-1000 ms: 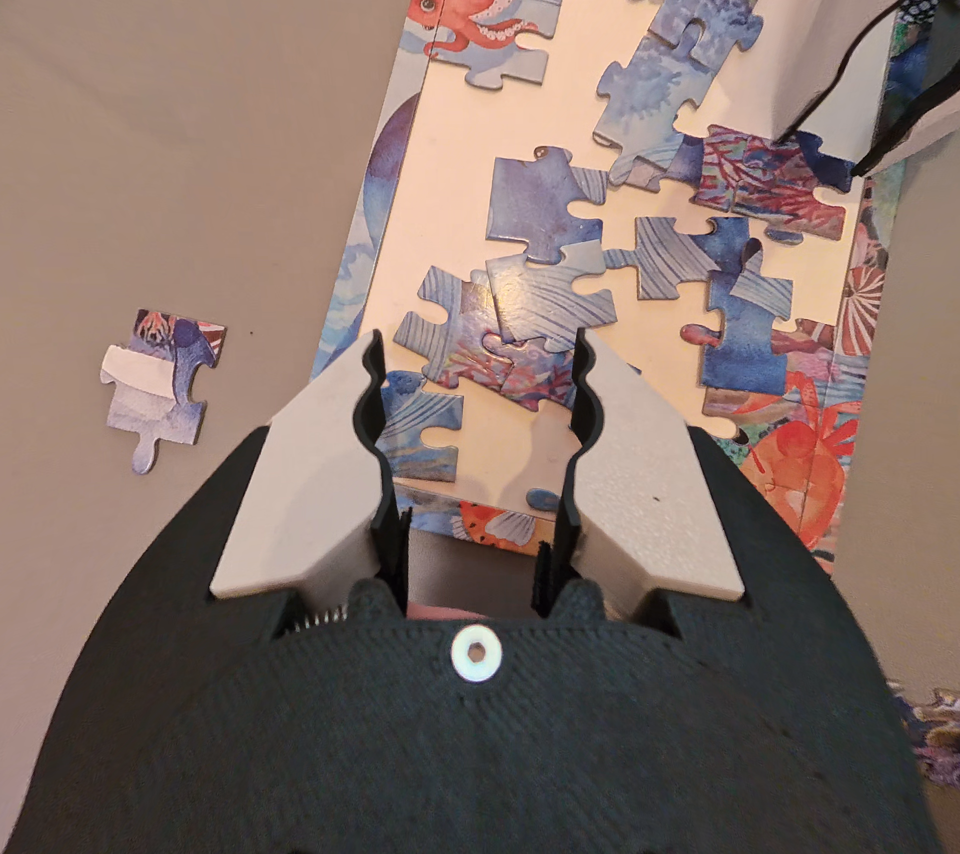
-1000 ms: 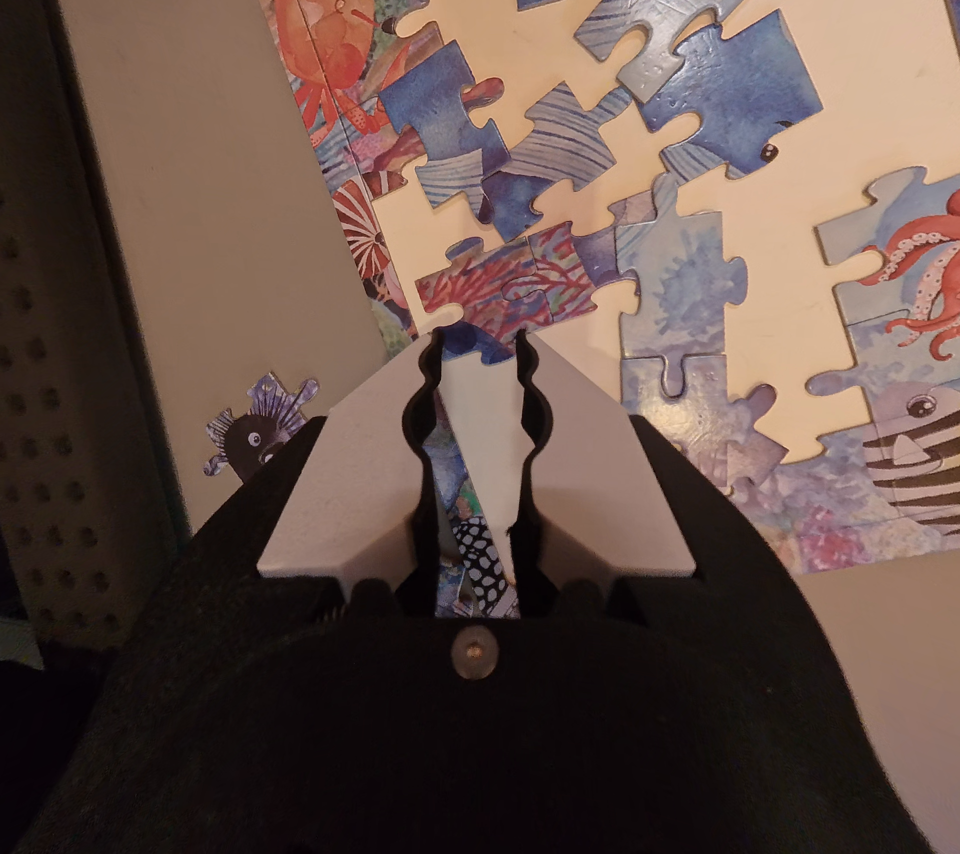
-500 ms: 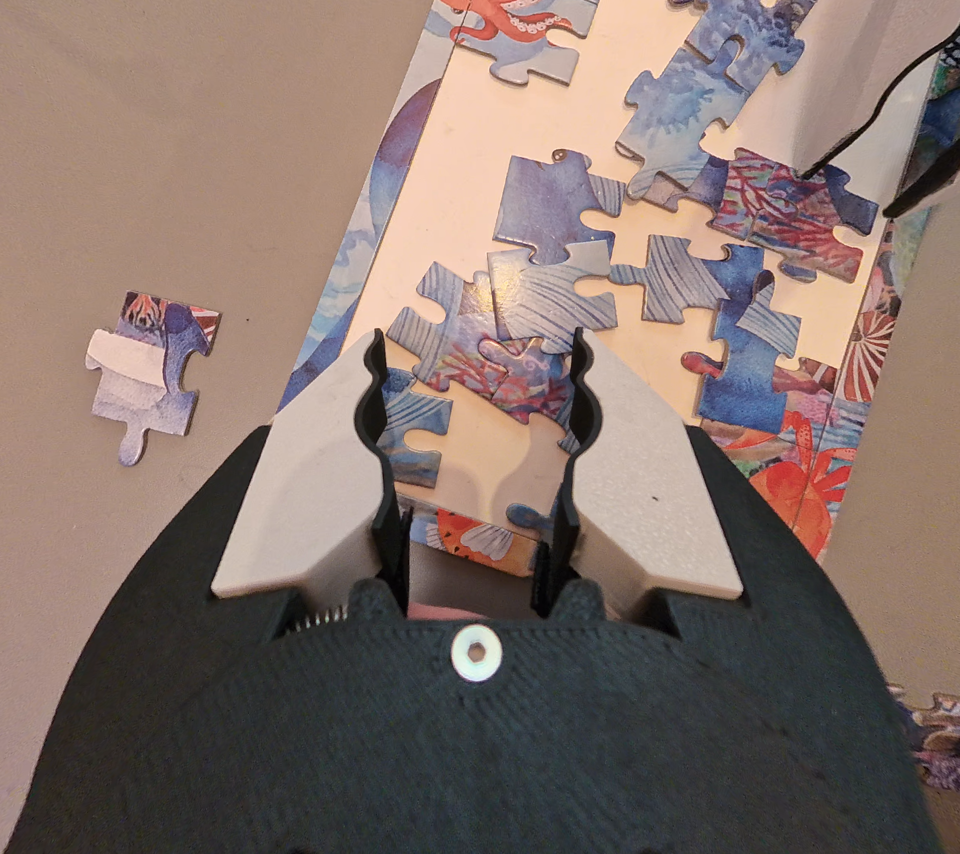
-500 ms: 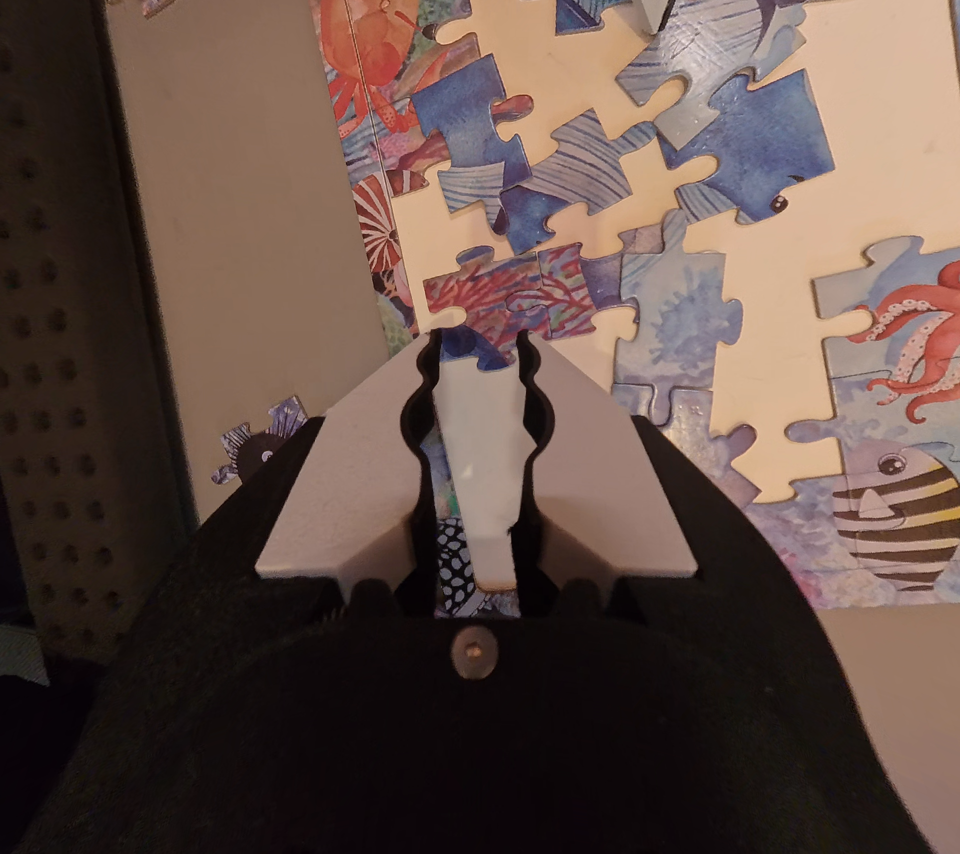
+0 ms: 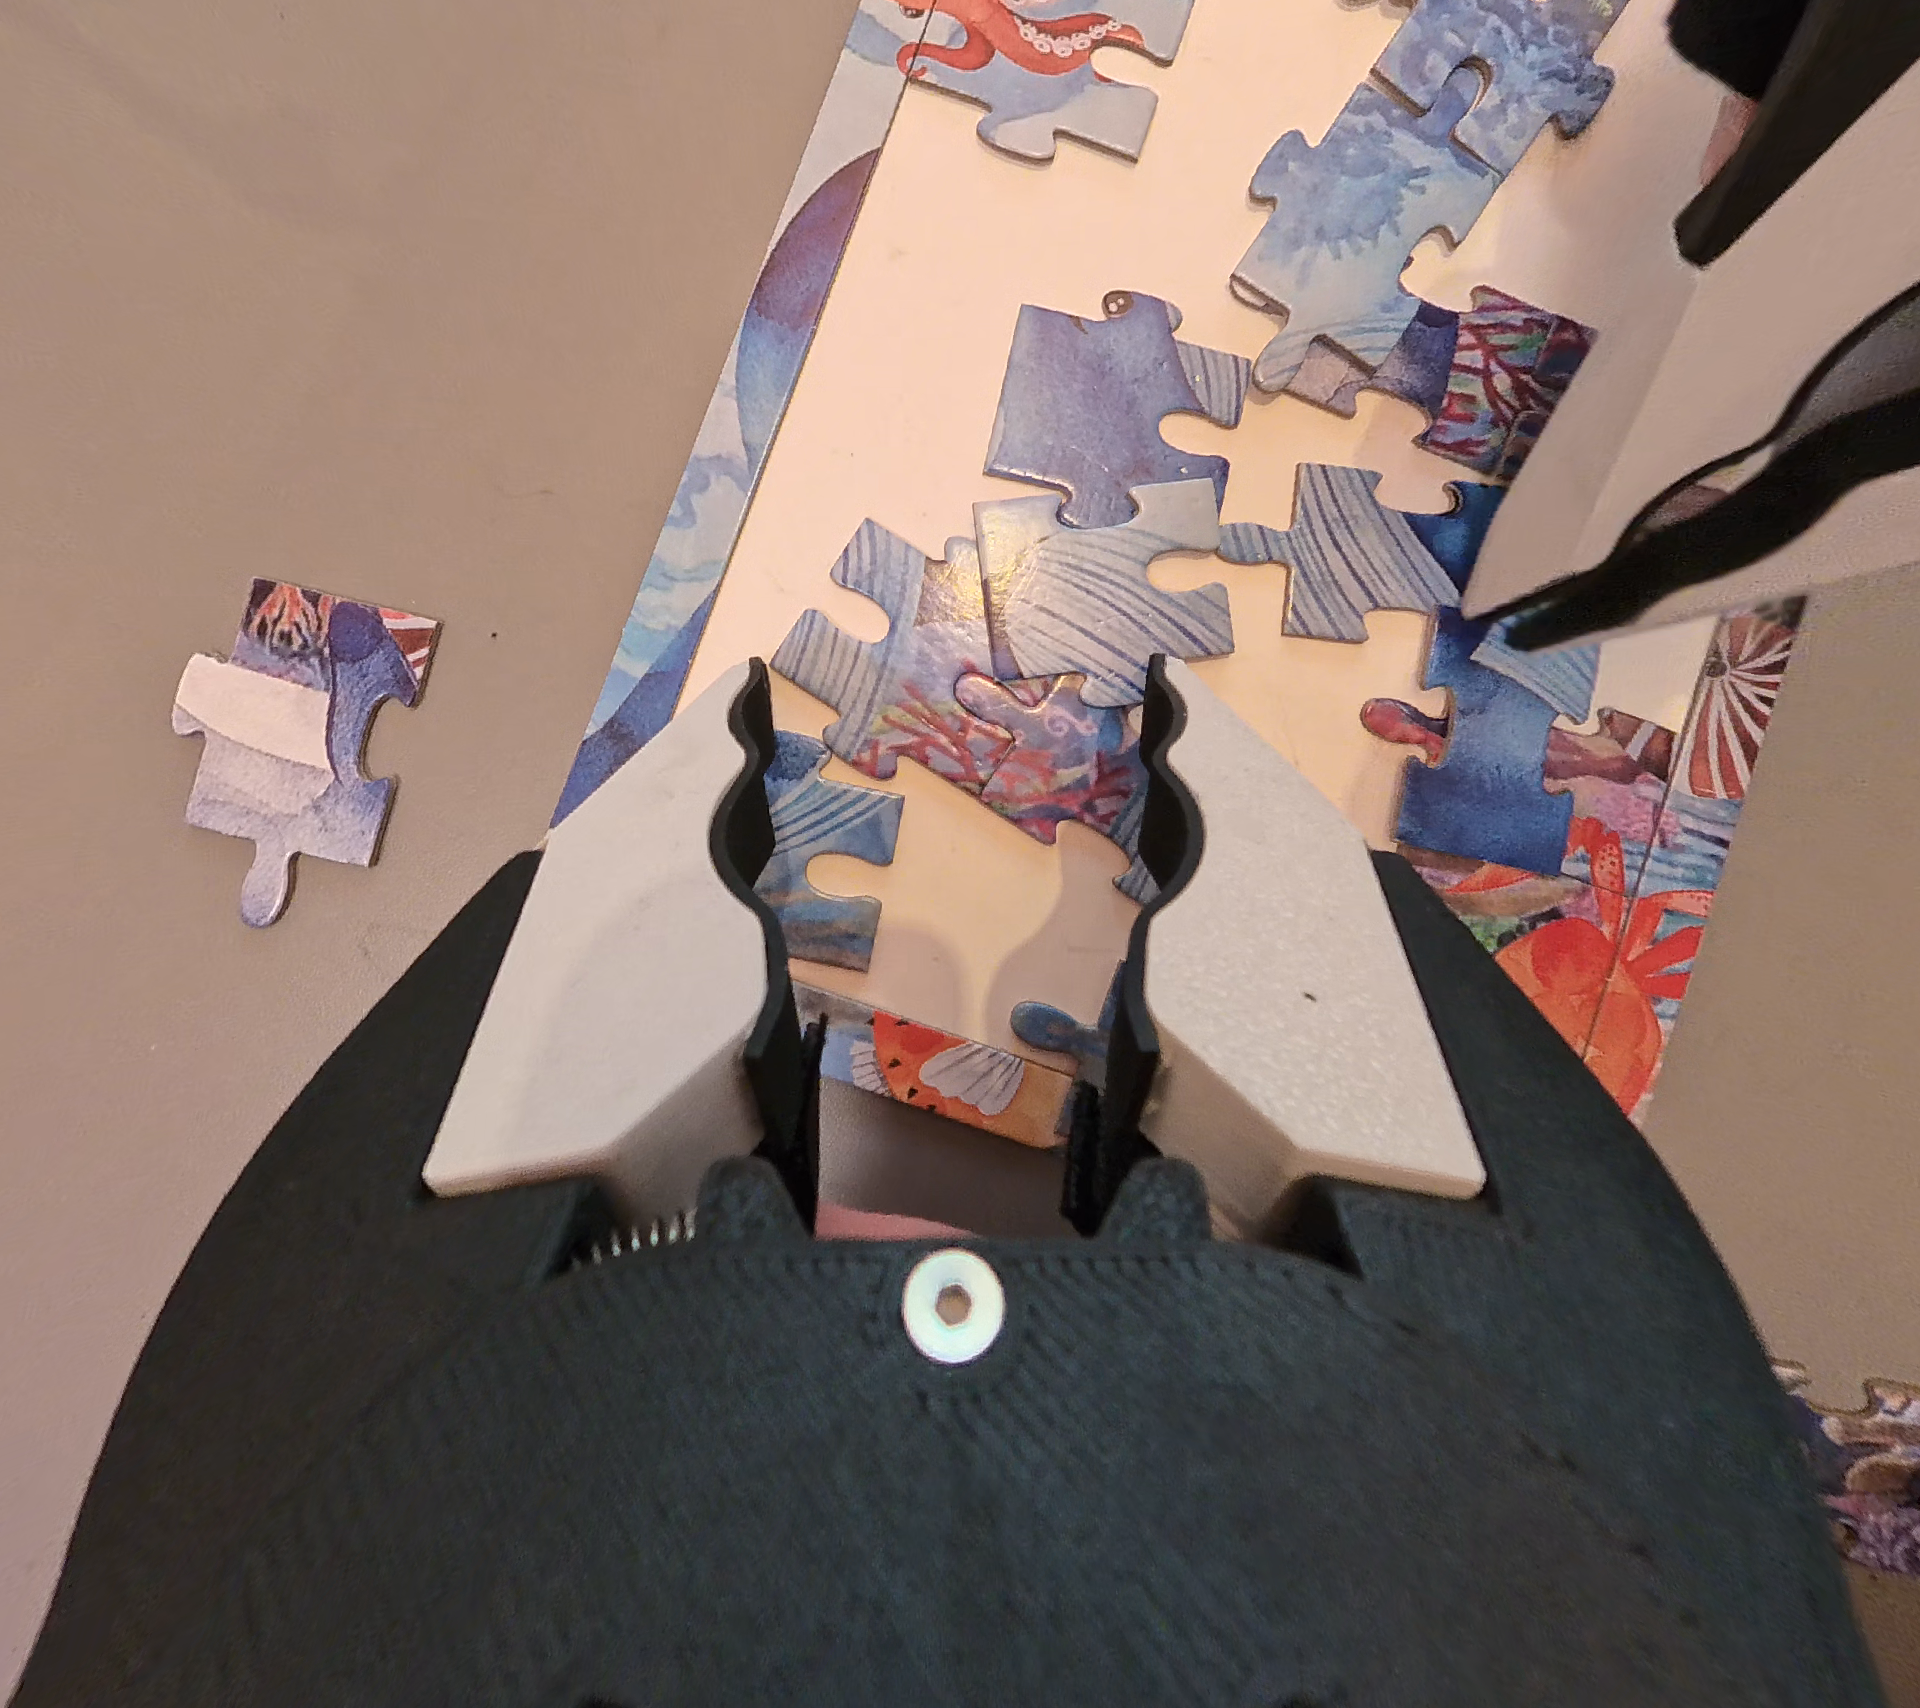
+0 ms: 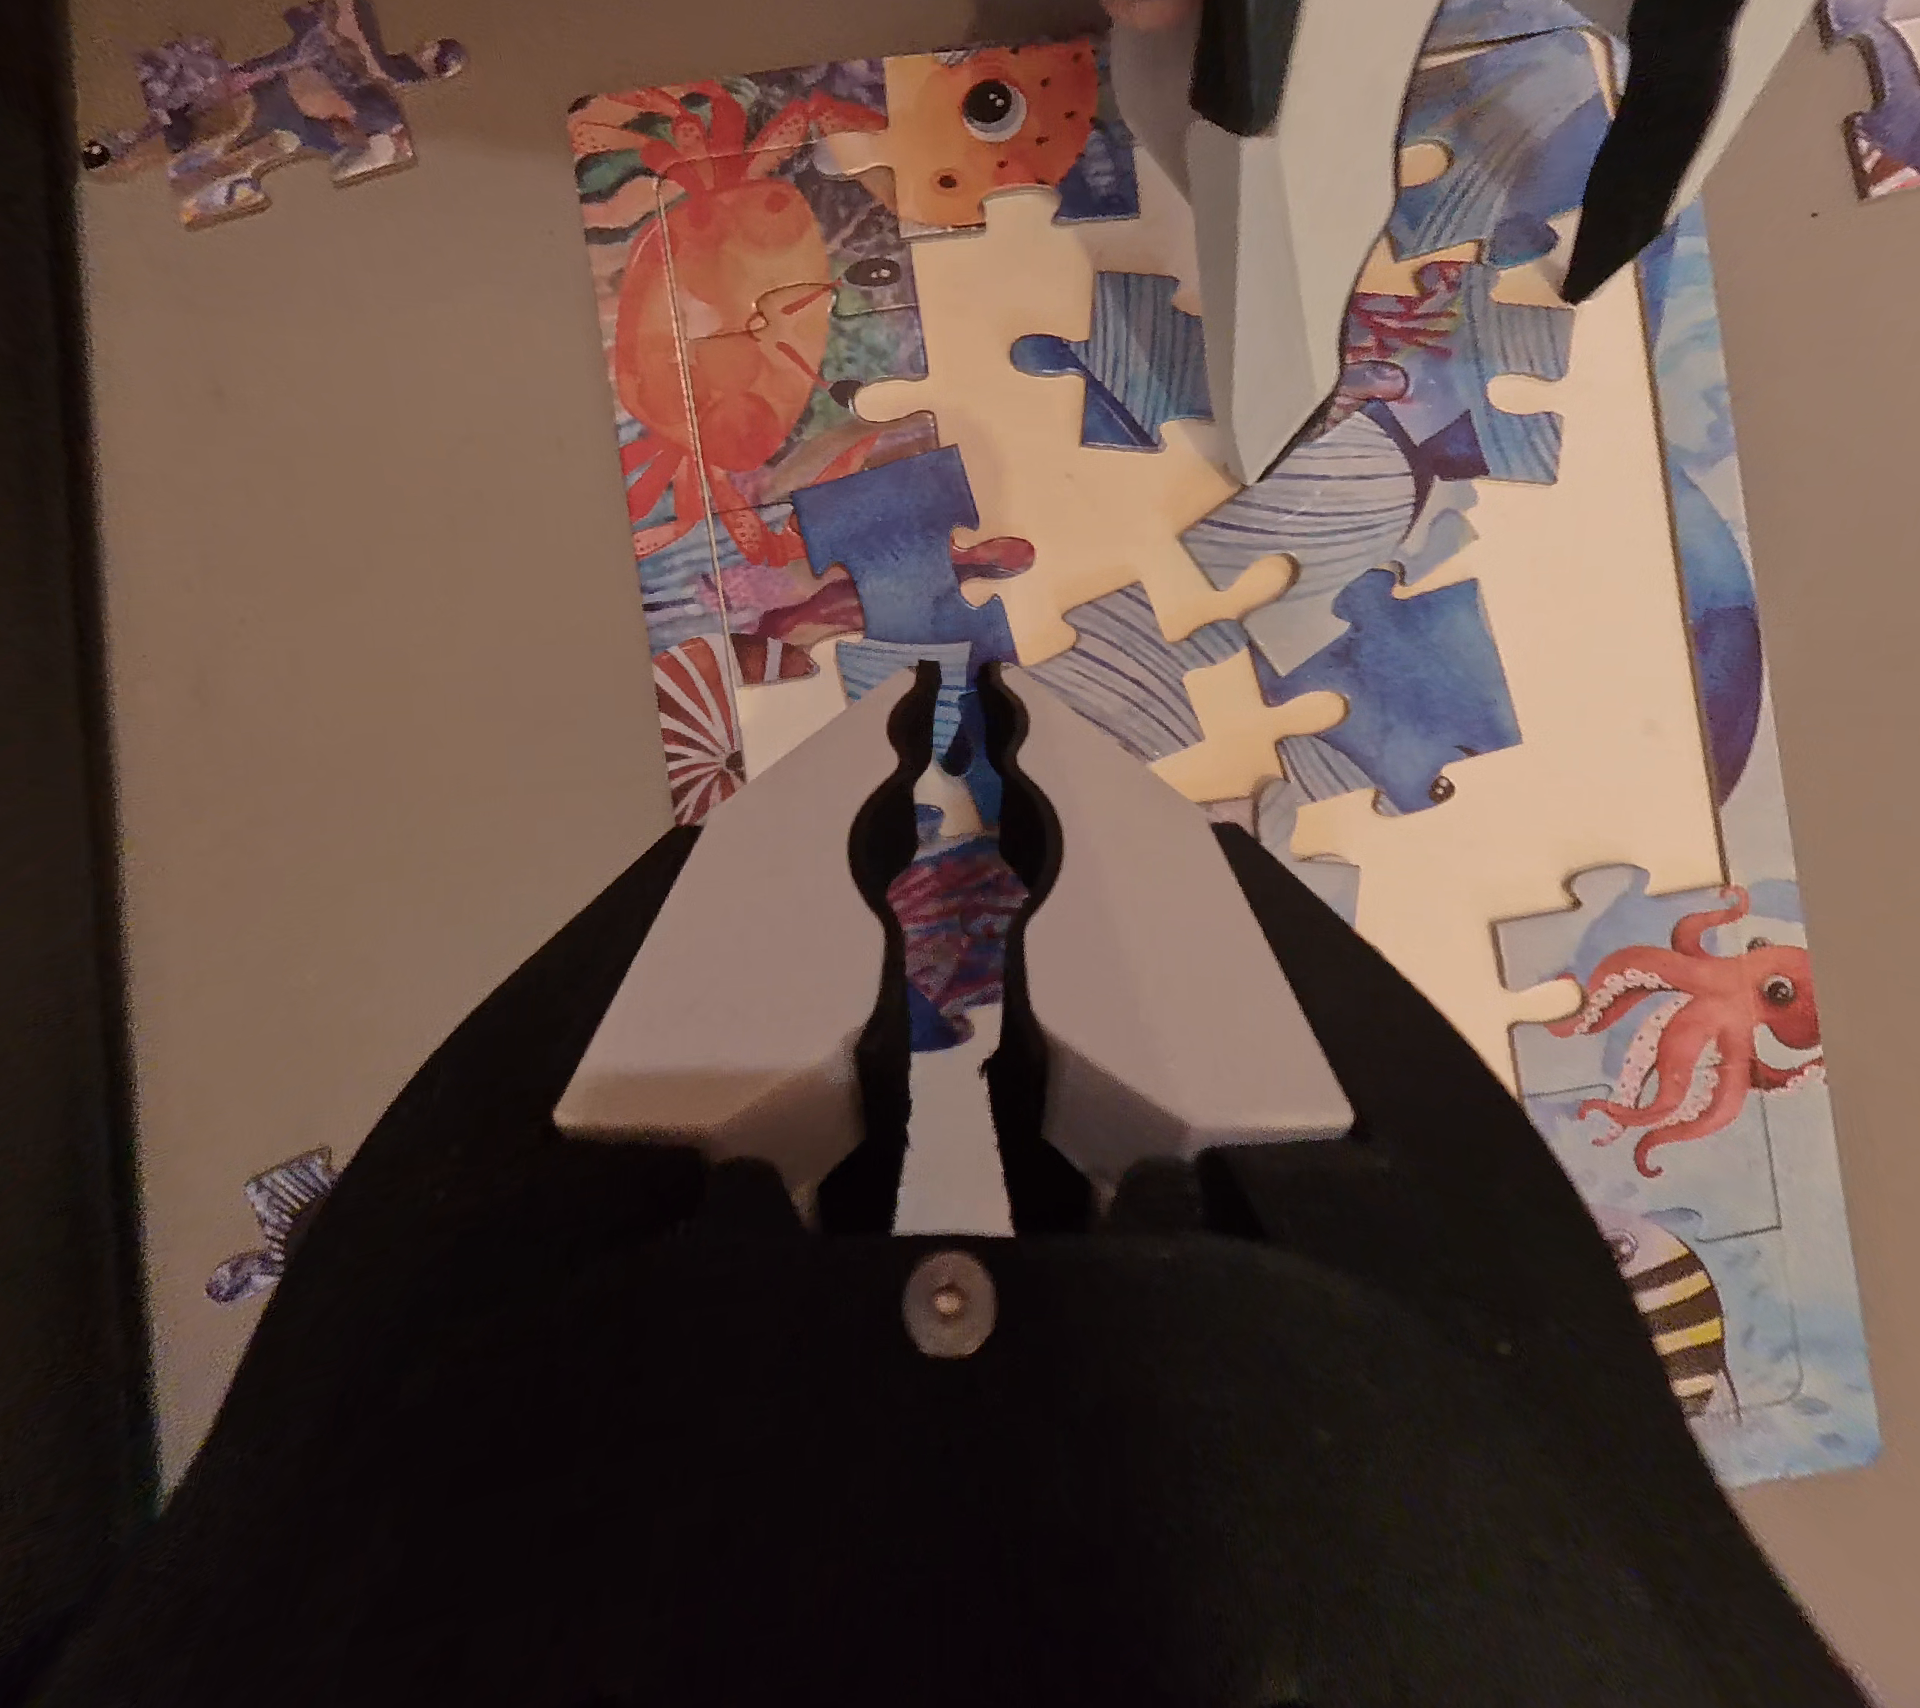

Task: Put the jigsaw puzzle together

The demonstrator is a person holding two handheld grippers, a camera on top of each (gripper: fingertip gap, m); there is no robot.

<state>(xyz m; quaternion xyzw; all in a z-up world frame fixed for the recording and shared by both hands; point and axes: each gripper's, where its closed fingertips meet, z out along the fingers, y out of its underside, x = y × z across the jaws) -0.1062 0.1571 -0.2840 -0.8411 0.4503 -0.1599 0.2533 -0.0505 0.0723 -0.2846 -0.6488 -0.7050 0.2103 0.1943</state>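
Note:
The puzzle tray (image 5: 935,256) lies on a tan table, with its sea-picture border and several loose pieces inside. My left gripper (image 5: 953,682) is open and empty, hovering over overlapping striped and coral pieces (image 5: 997,723) at the tray's near end. It also shows in the right wrist view (image 6: 1418,380). My right gripper (image 6: 958,671) is almost shut, with only a thin slit between the tips. Its tips sit at the striped end of a dark blue piece (image 6: 894,546), also in the left wrist view (image 5: 1486,775). I cannot tell whether it pinches that piece. The right gripper shows at the right of the left wrist view (image 5: 1501,628).
One loose piece with a white peeled patch (image 5: 301,744) lies on the table left of the tray. More loose pieces lie beside the crab corner (image 6: 281,110) and at the lower left (image 6: 270,1222). Octopus pieces (image 6: 1704,1004) are fitted at the far end. A dark wall borders the table (image 6: 42,723).
My right gripper has moved forward from the tray's edge, over the coral pieces, to the dark blue piece, and its jaws have narrowed. My left gripper turned slightly at first and stays open.

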